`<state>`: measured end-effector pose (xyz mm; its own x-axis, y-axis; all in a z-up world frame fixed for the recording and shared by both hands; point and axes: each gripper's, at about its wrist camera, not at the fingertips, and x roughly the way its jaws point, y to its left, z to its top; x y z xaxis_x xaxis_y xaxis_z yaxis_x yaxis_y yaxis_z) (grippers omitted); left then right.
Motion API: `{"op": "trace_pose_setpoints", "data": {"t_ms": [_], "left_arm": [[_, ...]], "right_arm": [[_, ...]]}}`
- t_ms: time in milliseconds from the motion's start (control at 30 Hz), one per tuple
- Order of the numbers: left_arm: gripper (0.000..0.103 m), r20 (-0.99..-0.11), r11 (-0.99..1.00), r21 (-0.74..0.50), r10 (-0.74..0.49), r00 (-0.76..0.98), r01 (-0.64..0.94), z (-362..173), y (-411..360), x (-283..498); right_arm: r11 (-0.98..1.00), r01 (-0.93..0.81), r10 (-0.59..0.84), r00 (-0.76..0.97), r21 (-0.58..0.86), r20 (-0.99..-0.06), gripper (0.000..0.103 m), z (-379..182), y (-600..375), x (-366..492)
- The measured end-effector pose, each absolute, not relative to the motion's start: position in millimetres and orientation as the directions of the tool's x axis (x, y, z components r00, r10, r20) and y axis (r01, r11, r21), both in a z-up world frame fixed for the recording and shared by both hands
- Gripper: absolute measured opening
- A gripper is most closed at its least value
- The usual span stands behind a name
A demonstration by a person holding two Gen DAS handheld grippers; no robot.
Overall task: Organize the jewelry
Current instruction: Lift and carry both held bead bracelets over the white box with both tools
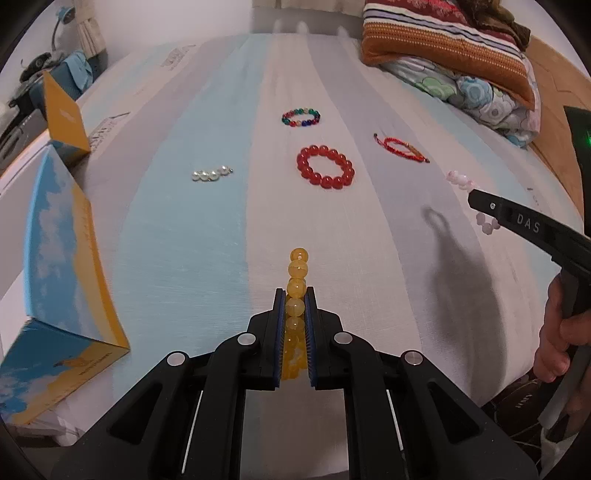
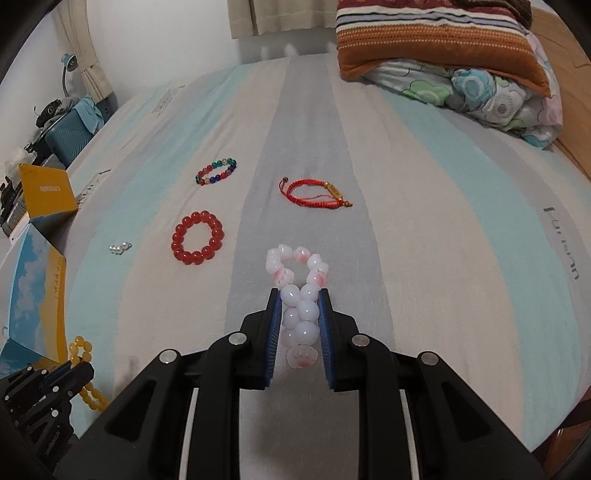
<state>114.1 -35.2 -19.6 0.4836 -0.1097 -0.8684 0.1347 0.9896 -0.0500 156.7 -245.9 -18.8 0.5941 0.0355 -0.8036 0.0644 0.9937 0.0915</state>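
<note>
- The surface was a bed [image 2: 424,221] under a sheet striped pale blue, grey and white, smooth and flat.
- Nearest, the left gripper [image 1: 294,293] pinched a yellow bead bracelet [image 1: 297,273], squeezed to a line between its pads, by the near edge.
- The right gripper [image 2: 298,295] was clamped on a pale pink bead bracelet [image 2: 299,273], its loop lying ahead on a grey stripe.
- At the near left edge stood an open blue-and-yellow box [image 1: 55,280].
- Farther in lay a red bead bracelet [image 2: 197,237], a small pearl piece [image 2: 120,248] to its left, then a red cord bracelet [image 2: 317,192] and a multicoloured bead bracelet [image 2: 216,172], all well apart.
- Far right, folded quilts [image 2: 461,55] sat piled; curtains [image 2: 273,18] hung beyond.
</note>
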Motion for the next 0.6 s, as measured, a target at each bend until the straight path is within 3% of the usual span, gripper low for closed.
{"op": "trace_pose_setpoints", "data": {"t_ms": [600], "left_arm": [[0.009,-0.851,0.996,-0.01,-0.055,0.522,0.088,26.5,-4.8,98.8]], "right_arm": [[0.996,0.032,0.045,0.607,0.081,-0.794,0.019,25.2,-219.1,140.8]]}}
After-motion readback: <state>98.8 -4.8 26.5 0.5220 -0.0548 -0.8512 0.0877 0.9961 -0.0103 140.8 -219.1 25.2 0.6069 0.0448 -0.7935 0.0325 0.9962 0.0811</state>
